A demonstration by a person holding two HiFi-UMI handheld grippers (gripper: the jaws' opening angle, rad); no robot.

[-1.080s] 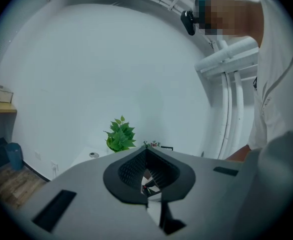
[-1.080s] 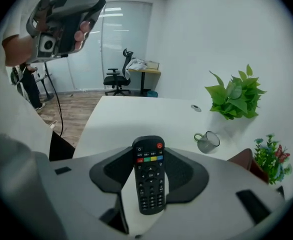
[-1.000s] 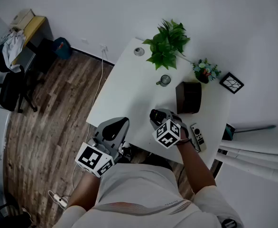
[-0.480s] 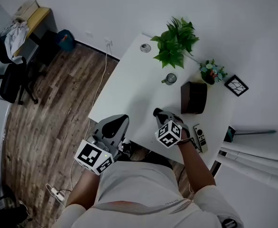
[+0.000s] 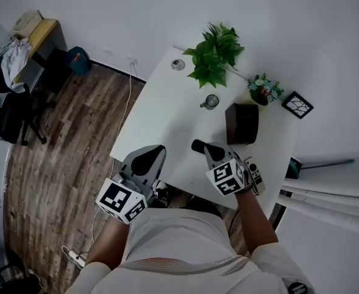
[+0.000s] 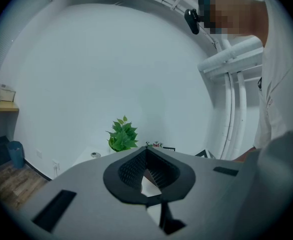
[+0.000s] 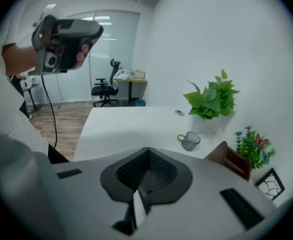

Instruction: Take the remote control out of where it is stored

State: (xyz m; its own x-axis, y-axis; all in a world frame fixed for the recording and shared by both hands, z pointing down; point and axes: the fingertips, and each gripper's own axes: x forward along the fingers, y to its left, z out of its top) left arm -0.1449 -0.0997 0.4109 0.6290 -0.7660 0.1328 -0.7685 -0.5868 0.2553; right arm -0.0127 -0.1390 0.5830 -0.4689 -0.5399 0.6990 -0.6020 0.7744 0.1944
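**A:** What has changed on the bench (image 5: 167,121)?

**B:** Only the right tool (image 5: 198,146). Its jaws, wide apart a second ago, are now pressed together with nothing between them, and its back end sits nearer the near right edge. The left tool (image 5: 154,154) has not shifted. It hangs closed and empty off the near left edge.

**A:** And the brown box (image 5: 242,123)?

**B:** It stands upright at the far right, same place as before. I can't see into it from above.

**A:** So where is the remote (image 5: 256,177)?

**B:** It lies flat on the bench, outside the box and nearer than it, close to the near right edge. It lies where it did a second ago.

**A:** What does that mean for the job?

**B:** I judge the remote is already out of storage and set down. The tool closing on air looks like a finish, not a new grab.

**A:** And the remote against the tool?

**B:** It is just right of the tool's body, partly hidden by it. That puts it to the right of the jaw tips, nearer than them, and well clear of them.
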